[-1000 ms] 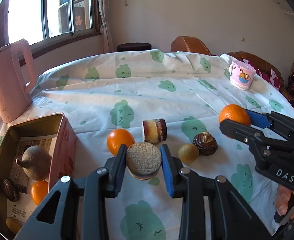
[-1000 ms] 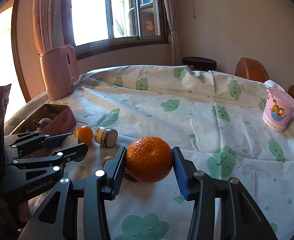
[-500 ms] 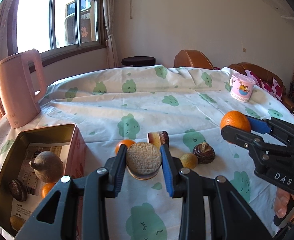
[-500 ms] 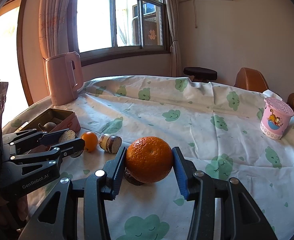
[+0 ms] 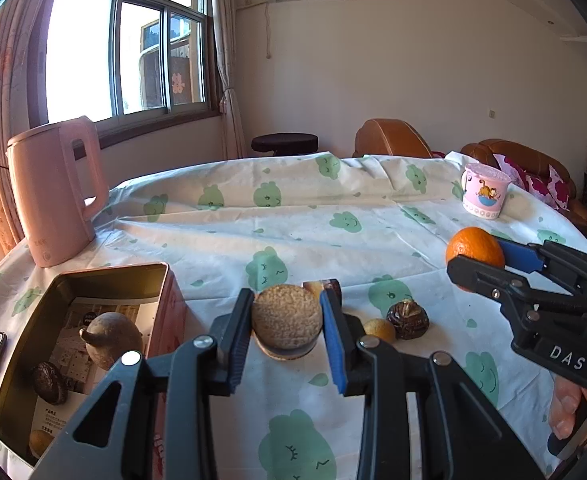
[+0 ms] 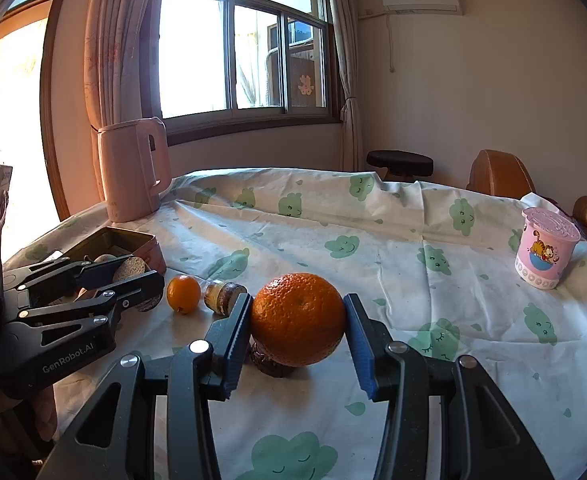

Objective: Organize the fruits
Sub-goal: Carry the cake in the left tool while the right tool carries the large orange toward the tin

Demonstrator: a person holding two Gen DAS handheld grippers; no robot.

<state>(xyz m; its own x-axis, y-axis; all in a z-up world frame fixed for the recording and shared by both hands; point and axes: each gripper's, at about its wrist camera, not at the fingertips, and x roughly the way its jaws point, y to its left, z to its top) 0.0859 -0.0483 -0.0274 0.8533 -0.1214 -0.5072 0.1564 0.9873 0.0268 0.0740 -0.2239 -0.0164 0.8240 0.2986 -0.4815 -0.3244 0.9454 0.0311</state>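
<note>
Starting at far left: tall pink plastic kettle [image 5: 51, 192] stands upright on the round table w/ white cloth printed in green clouds [image 5: 293, 220]. Just in front of it, open rectangular metal tin w/ pink outer walls [image 5: 93, 280], printed paper lining the bottom. Inside the tin: brownish pear-shaped fruit w/ curved stem [image 5: 111, 338], dark wrinkled round fruit [image 5: 49, 382] & a small yellowish fruit [image 5: 39, 442] near the front corner.

Next, left gripper [image 5: 287, 320], black w/ blue pads, clamped on a rough tan round fruit w/ dark underside [image 5: 286, 317], held above the cloth just right of the tin. Right-wrist view shows a small smooth orange [image 6: 183, 294] & a small brown-and-cream cylinder lying on its side [image 6: 223, 298] on the cloth just beyond that gripper, side by side.

Further right on the cloth: small yellow-green round fruit [image 5: 379, 330] touching or just beside a dark brown knobbly fruit [image 5: 407, 316].

Then right gripper [image 6: 299, 320], same build, pads pressed on both sides of a large dimpled orange [image 6: 298, 319], lifted clear of the table.

Far right, well apart: pink plastic cup w/ cartoon cat & sealed lid [image 6: 545, 252], upright near the table edge.
</note>
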